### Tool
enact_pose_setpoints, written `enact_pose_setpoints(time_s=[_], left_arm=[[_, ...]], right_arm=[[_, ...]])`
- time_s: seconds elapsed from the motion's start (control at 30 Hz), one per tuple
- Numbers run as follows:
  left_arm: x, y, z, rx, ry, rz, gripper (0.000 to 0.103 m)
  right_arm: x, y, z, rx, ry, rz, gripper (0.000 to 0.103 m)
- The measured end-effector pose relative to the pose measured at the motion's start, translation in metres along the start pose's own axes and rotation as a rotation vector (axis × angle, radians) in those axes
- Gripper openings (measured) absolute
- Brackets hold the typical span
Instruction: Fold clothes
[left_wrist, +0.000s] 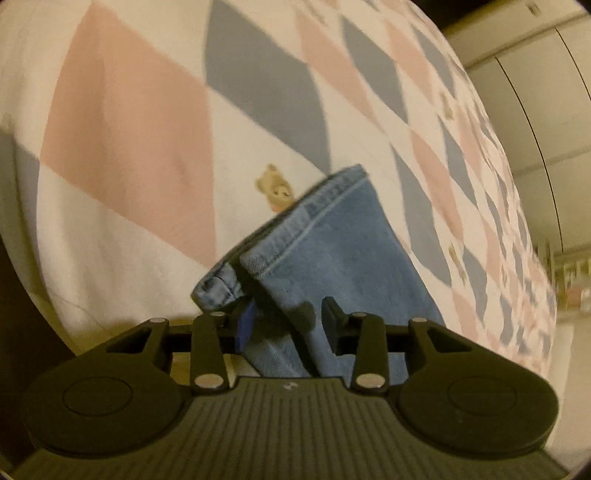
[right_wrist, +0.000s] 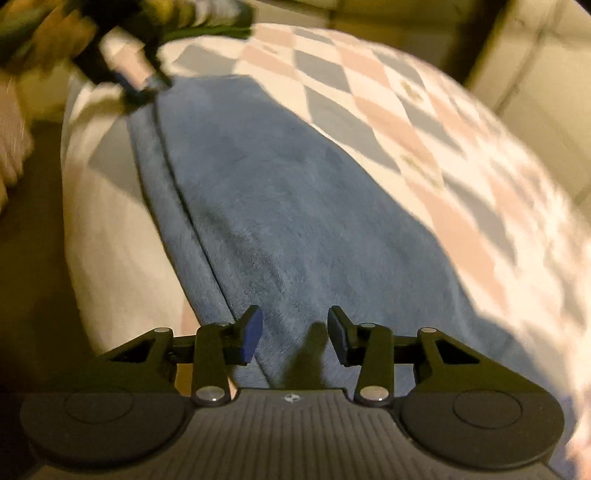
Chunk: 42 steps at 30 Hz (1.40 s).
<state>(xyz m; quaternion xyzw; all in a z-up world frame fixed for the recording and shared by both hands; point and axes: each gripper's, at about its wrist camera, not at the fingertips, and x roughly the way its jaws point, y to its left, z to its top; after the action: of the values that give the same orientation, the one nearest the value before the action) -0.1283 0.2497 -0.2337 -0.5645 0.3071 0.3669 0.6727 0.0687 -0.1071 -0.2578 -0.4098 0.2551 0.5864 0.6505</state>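
Note:
Blue jeans (right_wrist: 277, 203) lie stretched out flat on a bed with a pink, blue and white diamond cover (right_wrist: 406, 110). My right gripper (right_wrist: 295, 332) hovers open over the near end of the denim, with cloth below the gap between its fingers. In the right wrist view my left gripper (right_wrist: 147, 83) shows blurred at the far end of the jeans. In the left wrist view the left gripper (left_wrist: 289, 321) has its fingers apart, with the hem end of the jeans (left_wrist: 332, 240) running between them. That hem is bunched at its left corner.
The bed cover (left_wrist: 129, 129) reaches far beyond the jeans on the right. Pale cabinet doors (left_wrist: 535, 92) stand past the bed's far side. The bed's left edge drops to a brownish floor (right_wrist: 29, 277). A blurred hand (right_wrist: 48, 40) holds the left tool.

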Motion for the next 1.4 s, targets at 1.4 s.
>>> enact_pose_setpoints(time_s=[1.4], left_arm=[[-0.018, -0.014, -0.04, 0.366, -0.095, 0.186, 0.013]], right_arm=[[0.005, 0.012, -0.011, -0.068, 0.005, 0.022, 0.027]])
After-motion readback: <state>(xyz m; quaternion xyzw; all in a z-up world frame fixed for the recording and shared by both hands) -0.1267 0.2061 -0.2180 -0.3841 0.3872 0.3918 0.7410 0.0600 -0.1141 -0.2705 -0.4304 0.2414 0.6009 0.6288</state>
